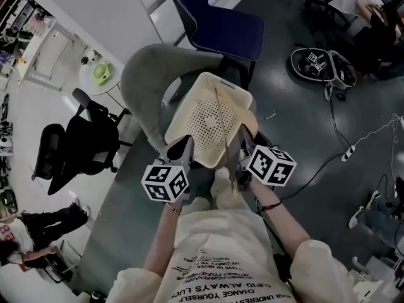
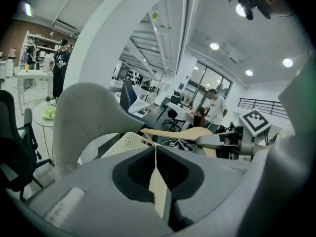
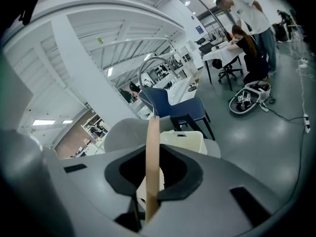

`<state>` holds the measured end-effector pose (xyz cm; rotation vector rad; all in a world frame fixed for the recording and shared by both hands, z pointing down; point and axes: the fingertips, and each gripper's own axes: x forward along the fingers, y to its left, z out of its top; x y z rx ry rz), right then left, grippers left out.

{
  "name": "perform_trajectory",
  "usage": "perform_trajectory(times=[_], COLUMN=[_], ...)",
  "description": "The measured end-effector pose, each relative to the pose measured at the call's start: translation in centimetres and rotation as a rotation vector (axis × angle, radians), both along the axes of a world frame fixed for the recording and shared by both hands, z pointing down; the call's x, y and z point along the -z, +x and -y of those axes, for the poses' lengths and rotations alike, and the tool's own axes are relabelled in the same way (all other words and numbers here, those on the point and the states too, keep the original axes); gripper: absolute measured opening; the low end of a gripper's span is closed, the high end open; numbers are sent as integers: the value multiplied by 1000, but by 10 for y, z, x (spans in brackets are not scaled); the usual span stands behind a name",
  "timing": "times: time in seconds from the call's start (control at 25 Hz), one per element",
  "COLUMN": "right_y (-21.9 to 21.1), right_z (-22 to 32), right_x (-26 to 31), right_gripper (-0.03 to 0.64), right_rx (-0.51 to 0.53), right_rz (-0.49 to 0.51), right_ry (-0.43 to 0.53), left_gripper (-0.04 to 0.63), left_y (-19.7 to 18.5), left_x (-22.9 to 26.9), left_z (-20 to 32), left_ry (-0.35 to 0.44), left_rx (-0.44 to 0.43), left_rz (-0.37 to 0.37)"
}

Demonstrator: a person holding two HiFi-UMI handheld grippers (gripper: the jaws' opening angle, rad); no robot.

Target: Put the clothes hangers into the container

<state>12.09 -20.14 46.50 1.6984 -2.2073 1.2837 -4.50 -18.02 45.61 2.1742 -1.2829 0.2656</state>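
left claw pinched thin cream edge of container. container leaned on grey chair, open side up. wooden hanger lay across over container's near side. right claw squeezed tight on wooden hanger, metal hook sticking out past it.

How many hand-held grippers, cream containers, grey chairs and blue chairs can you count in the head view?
Hand-held grippers: 2
Cream containers: 1
Grey chairs: 1
Blue chairs: 1
Total: 5
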Motion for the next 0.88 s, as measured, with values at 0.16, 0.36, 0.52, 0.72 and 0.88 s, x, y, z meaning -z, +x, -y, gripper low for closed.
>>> perform_trajectory(times=[0.16,0.36,0.52,0.72,0.88], right_y=[-1,-2,-8,-14,-21], right_z=[16,31,42,47,52], right_x=[-25,-54,-74,-97,-111], right_gripper=[55,55,55,55,55], right_rx=[0,-46,-55,-35,-31], right_rz=[15,59,72,49,42], right_ry=[-35,-72,-86,-97,-102], left_gripper=[25,25,25,25,25], left_y=[-1,2,2,8,11], left_x=[-23,-48,-68,-92,-110], left_z=[10,15,19,22,27], left_ry=[-40,-86,-122,-161,-189], left_rx=[44,63,77,70,58], left_rz=[-1,-2,0,-2,-4])
